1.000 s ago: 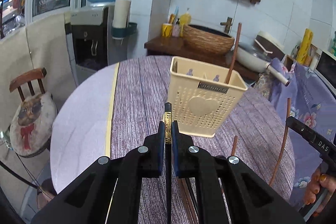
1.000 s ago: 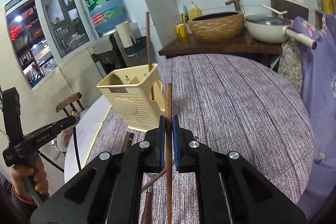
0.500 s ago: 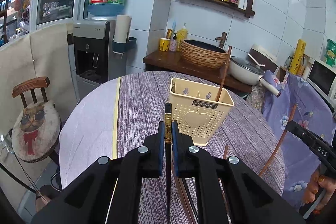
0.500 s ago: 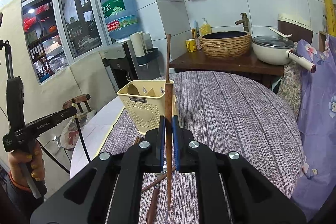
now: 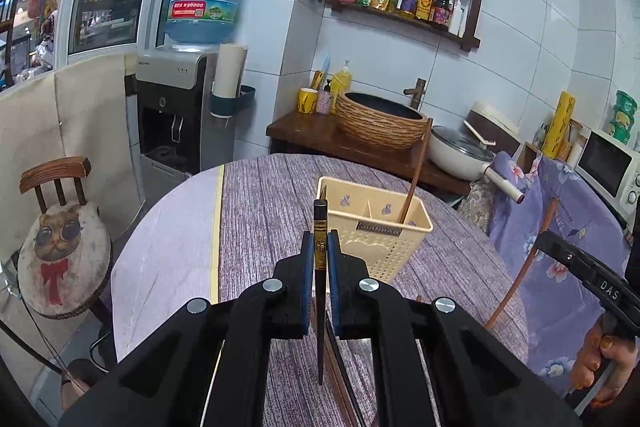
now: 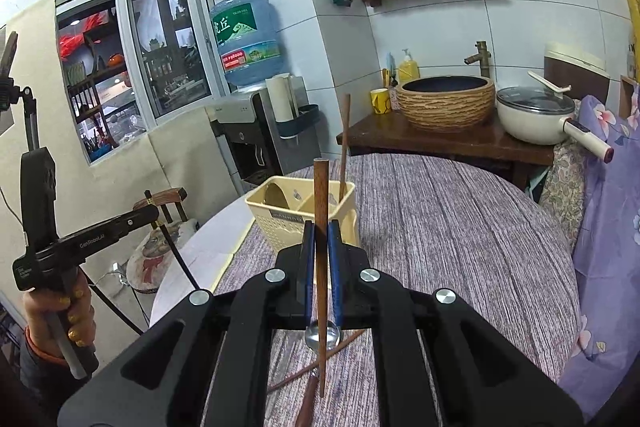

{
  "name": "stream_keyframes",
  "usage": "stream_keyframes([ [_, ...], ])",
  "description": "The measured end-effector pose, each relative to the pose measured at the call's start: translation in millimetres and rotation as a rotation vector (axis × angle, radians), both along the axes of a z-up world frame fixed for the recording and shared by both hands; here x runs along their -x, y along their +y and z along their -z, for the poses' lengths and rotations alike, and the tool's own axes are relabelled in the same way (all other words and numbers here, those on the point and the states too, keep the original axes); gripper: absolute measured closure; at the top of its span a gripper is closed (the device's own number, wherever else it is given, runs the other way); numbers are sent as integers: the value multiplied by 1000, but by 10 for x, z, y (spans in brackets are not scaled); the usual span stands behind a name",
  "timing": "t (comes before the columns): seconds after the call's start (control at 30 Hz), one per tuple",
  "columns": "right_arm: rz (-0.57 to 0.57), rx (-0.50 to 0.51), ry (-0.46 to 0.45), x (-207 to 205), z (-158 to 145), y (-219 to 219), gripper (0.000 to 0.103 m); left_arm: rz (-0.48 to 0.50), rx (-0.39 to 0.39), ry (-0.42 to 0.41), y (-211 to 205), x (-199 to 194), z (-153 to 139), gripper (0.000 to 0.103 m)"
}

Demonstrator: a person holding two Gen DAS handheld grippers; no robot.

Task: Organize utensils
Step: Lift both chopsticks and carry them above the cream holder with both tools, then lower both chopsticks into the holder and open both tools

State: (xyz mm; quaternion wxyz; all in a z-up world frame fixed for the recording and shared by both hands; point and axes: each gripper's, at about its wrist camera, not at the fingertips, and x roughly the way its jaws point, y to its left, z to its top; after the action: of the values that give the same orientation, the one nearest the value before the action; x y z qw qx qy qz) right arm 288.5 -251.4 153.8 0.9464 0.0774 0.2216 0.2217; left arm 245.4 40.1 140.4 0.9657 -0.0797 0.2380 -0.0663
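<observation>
My left gripper (image 5: 320, 241) is shut on a black chopstick (image 5: 320, 219) with a gold band, held upright above the round table. My right gripper (image 6: 321, 231) is shut on a brown wooden chopstick (image 6: 320, 187), also upright. A cream plastic utensil caddy (image 5: 384, 239) (image 6: 288, 223) stands just beyond both grippers, and one brown chopstick (image 5: 414, 179) (image 6: 344, 147) leans in its right compartment. Under the right gripper a metal spoon (image 6: 322, 335) and another brown chopstick (image 6: 344, 345) lie on the table. More sticks (image 5: 340, 359) lie under the left gripper, mostly hidden.
The table (image 5: 264, 199) has a purple striped cloth and a bare pale strip at its left. A chair with a cat cushion (image 5: 60, 255) stands left of it. Behind are a water dispenser (image 5: 180, 115), a dark counter with a woven basin (image 5: 380, 123) and a white pan (image 5: 460, 151).
Both grippers have risen with their chopsticks, tips lifted off the table. The caddy now sits lower and farther off in both views, with more of the wall and shelf showing.
</observation>
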Motion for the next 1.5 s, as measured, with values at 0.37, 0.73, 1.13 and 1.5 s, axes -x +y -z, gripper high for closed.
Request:
stream_keyframes([
  [0.37,52,-47,-146,-450,-928,254,95,-16,42,-161,-33,-304,-1031,95],
  [0.73,160,4,-208,-1058,-925,556,95,-73,12,-216,-323,-902,-1020,95],
  [1.13,154,19,-55,-1364,-78,653,95,-59,-8,-29,-379,-1191,-104,95],
  [1.5,149,36,-66,-1231,27,663,84,-31,-12,-10,-380,-1114,-31,82],
])
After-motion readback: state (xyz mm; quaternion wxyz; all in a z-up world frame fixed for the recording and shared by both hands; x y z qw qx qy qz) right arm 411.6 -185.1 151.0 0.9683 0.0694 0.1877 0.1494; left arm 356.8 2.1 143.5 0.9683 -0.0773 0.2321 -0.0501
